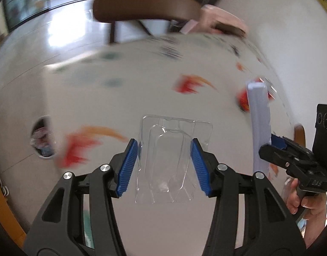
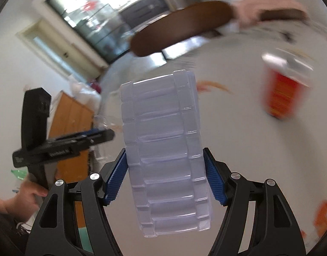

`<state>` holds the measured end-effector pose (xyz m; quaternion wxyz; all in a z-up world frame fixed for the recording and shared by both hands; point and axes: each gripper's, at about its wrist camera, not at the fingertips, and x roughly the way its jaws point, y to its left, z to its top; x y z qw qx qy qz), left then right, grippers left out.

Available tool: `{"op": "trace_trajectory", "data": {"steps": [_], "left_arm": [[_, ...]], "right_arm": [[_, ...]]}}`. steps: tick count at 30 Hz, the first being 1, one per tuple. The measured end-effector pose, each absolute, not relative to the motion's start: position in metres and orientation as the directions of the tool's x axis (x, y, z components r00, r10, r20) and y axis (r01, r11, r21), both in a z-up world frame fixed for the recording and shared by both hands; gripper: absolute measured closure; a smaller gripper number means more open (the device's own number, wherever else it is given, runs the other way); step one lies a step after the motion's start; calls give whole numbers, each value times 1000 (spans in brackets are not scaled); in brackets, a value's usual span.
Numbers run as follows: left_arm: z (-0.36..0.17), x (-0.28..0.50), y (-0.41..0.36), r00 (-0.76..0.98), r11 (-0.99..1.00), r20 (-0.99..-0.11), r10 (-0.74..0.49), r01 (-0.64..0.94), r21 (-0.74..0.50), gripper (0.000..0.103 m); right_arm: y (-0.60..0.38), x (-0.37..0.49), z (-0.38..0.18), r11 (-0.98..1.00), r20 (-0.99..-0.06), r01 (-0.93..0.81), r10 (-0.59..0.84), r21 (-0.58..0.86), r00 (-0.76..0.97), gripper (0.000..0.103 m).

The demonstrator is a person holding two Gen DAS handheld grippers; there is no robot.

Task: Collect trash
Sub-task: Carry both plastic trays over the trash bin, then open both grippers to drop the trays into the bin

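Desk: white desk [image 1: 206, 224] with blurred red, orange and green printed shapes; a dark brown chair back [image 1: 146, 6] stands beyond its far edge.
Left gripper: left gripper [image 1: 164, 163] carries a clear plastic blister shell [image 1: 174, 160] between its blue ribbed fingers [image 1: 127, 166].
Blister shell: see-through, a flat rectangular flange around a raised rounded pocket; the desk shows through it. Its sides lie against both pads, which pinch it; it reaches forward past the fingertips.
Right gripper: right gripper [image 2: 166, 176] clamps a pale lavender plastic tray [image 2: 165, 149] between its blue fingers [image 2: 214, 181].
Tray: translucent, long, moulded into a row of crosswise ribbed pockets, glossy on the ridges. It runs from behind the pads to well ahead of them, standing up from the fingers. In the left wrist view the same tray shows edge-on, to the right of the left fingers.
Other item: a red and clear package [image 2: 285, 85], blurred, lies on the desk ahead and to the right of the right fingers.
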<state>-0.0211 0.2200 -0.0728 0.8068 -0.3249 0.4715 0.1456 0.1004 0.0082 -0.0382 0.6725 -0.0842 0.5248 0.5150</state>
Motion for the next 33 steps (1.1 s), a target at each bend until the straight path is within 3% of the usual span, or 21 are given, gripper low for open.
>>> {"op": "trace_trajectory", "data": {"steps": [5,8,14,24,26,29,33], "left_arm": [[-105,-99,345,470,677,-882,-12,-646,-353,54],[-153,-156,430,408,588,-913,-2,-738,-331,55],[-268,-226,533,308,462,-951,-37,-838,-289,55],[-483,-239,599,261,359,-952,-160,-883,-303,55],[-511,-234,600,249,347,-952,-180,-889,-298,55],[-551,-237,604,177,348,-960,-217,-905,-246,41],[-564,-252,601,161,336,-954,-254,-910,-243,39]], "right_arm": [[181,33,-67,383,-779,-790,599,480,-183,34],[268,-2,-102,379,-774,-757,580,532,-254,34],[416,-71,-239,438,-811,-701,455,563,-368,34],[502,-106,-486,569,-888,-693,174,443,-425,32],[508,-109,-518,582,-885,-685,149,438,-440,28],[513,-112,-559,623,-883,-672,68,400,-464,26],[509,-104,-553,631,-887,-670,62,391,-458,21]]}}
